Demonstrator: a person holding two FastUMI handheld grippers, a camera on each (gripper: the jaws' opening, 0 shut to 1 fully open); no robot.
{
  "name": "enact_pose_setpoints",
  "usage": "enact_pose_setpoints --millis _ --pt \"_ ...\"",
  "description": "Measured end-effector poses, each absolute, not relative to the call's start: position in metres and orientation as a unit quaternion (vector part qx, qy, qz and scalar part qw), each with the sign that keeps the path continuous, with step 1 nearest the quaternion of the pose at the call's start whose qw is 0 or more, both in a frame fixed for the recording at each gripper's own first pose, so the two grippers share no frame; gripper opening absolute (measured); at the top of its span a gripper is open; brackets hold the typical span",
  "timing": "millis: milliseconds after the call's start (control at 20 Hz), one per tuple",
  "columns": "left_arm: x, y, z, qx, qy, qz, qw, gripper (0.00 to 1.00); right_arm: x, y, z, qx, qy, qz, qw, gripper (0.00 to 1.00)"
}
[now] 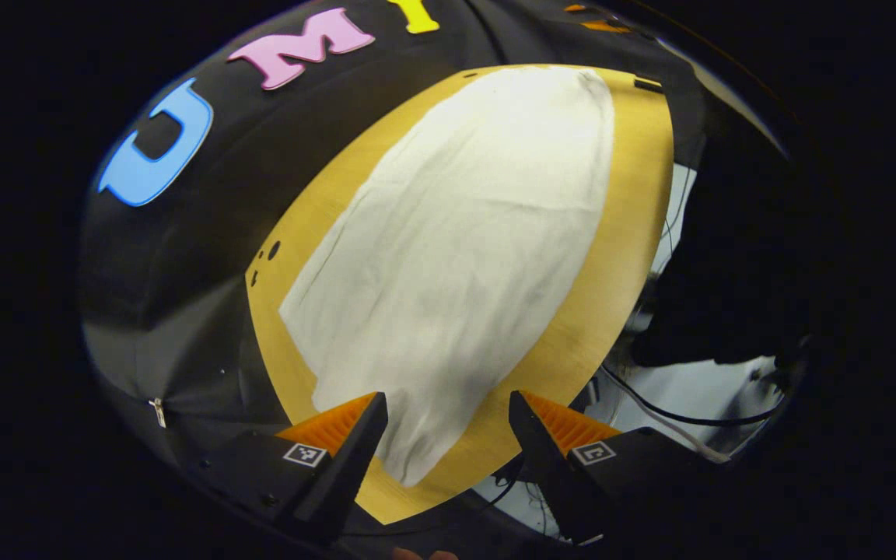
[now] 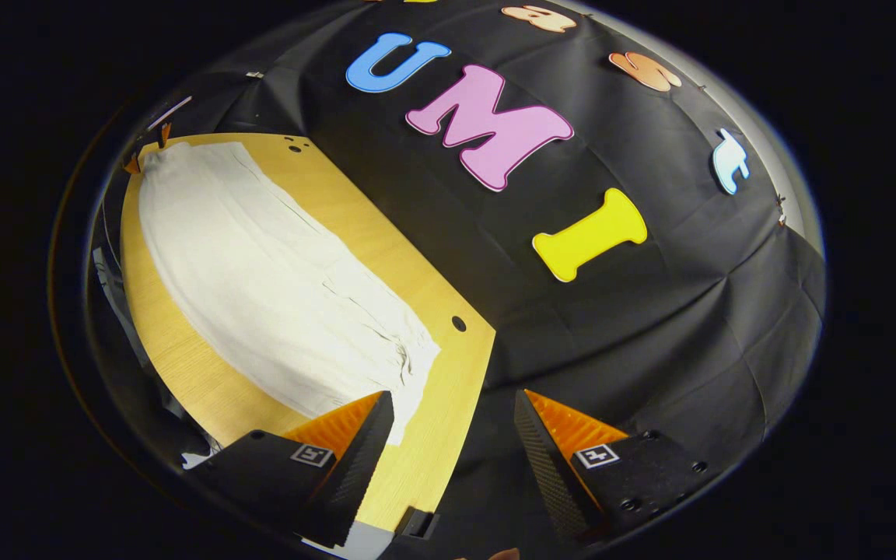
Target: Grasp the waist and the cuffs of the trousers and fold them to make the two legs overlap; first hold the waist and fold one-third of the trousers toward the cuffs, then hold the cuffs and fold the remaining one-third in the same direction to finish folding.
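Observation:
White trousers (image 1: 456, 257) lie flat along the wooden table (image 1: 635, 233), the two legs lying one over the other. My left gripper (image 1: 448, 408) hovers open above one narrow end of the trousers, nothing between its fingers. In the right gripper view the trousers (image 2: 261, 280) stretch away to the upper left, with the gathered waist end (image 2: 409, 358) nearest. My right gripper (image 2: 454, 408) is open above the table's corner, just right of that waist end, and holds nothing.
The table's edge (image 2: 487, 342) meets the black booth wall (image 2: 650, 327) on the right gripper's side. Cables (image 1: 650, 404) and a pale floor (image 1: 697, 389) lie beyond the table's edge in the left gripper view. Small holes (image 1: 273, 250) mark the tabletop.

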State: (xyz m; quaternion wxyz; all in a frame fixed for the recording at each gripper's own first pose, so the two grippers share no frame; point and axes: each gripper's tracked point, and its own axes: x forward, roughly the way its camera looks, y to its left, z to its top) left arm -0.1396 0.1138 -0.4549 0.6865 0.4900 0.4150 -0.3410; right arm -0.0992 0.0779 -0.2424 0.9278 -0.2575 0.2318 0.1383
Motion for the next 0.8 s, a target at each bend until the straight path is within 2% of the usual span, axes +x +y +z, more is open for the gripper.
enact_pose_setpoints --millis 100,300,400,500,550,600,750,800 --pt "-0.130 0.120 -0.463 0.510 0.419 -0.345 0.667 0.98 -0.106 0.075 -0.245 -0.256 0.239 0.134 0.927 0.96" --pt "-0.101 0.124 -0.467 0.531 0.411 -0.345 0.656 0.98 -0.111 0.070 -0.247 -0.256 0.248 0.125 0.926 0.96" --pt "-0.089 0.122 -0.472 0.535 0.418 -0.349 0.646 0.94 -0.112 0.068 -0.252 -0.258 0.254 0.123 0.924 0.96" --pt "-0.082 0.120 -0.478 0.539 0.427 -0.357 0.632 0.83 -0.114 0.070 -0.257 -0.264 0.257 0.129 0.921 0.96" --pt "-0.076 0.117 -0.480 0.545 0.426 -0.359 0.627 0.68 -0.114 0.070 -0.262 -0.270 0.261 0.134 0.917 0.96" --pt "-0.072 0.117 -0.483 0.550 0.429 -0.361 0.619 0.63 -0.115 0.070 -0.268 -0.276 0.264 0.140 0.913 0.96" --pt "-0.053 0.115 -0.493 0.582 0.412 -0.359 0.601 0.24 -0.114 0.073 -0.288 -0.300 0.274 0.166 0.898 0.96" --pt "-0.050 0.117 -0.494 0.595 0.407 -0.356 0.595 0.16 -0.112 0.076 -0.296 -0.313 0.276 0.178 0.891 0.96"
